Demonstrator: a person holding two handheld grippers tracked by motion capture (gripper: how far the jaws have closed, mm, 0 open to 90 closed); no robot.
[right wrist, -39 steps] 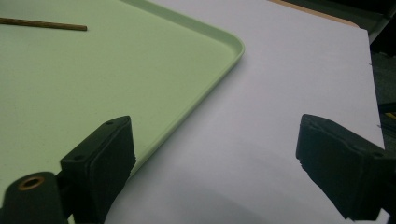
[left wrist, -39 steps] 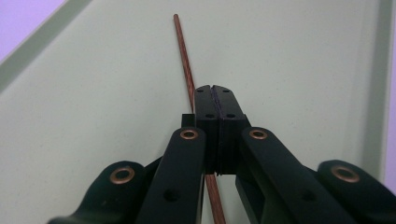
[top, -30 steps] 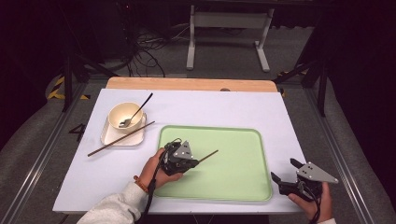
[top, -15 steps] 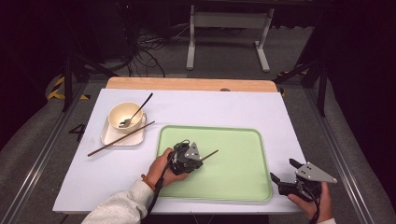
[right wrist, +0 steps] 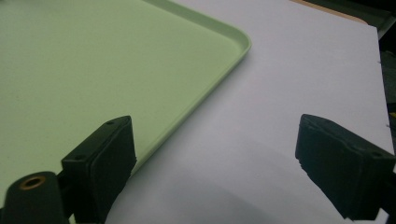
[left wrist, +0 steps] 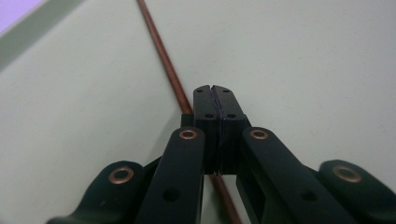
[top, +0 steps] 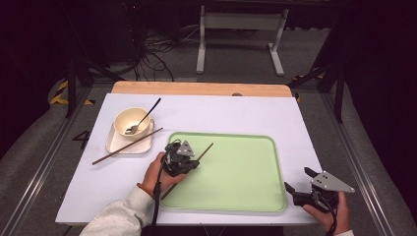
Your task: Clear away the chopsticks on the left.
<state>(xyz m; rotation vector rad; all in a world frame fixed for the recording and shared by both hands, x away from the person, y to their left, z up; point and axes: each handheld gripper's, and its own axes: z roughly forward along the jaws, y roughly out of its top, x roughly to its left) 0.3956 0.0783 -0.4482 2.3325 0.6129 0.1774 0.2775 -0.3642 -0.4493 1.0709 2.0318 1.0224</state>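
My left gripper hovers low over the left part of the green tray, a hand around it. Its jaws are pressed together and a thin brown chopstick runs slantwise through them, one end up-right, the other toward the tray's near-left edge. In the left gripper view the chopstick passes under the pads close to the tray floor. My right gripper rests off the tray's near-right corner, jaws wide apart with only white table between them.
A cream bowl with a spoon sits on a square plate at the left. A second chopstick lies across that plate onto the white table. The tray's corner shows ahead of the right jaws.
The left hand has shifted a little left and toward the tray's near side, and the chopstick went with it, now lying steeper. The right gripper has stayed put.
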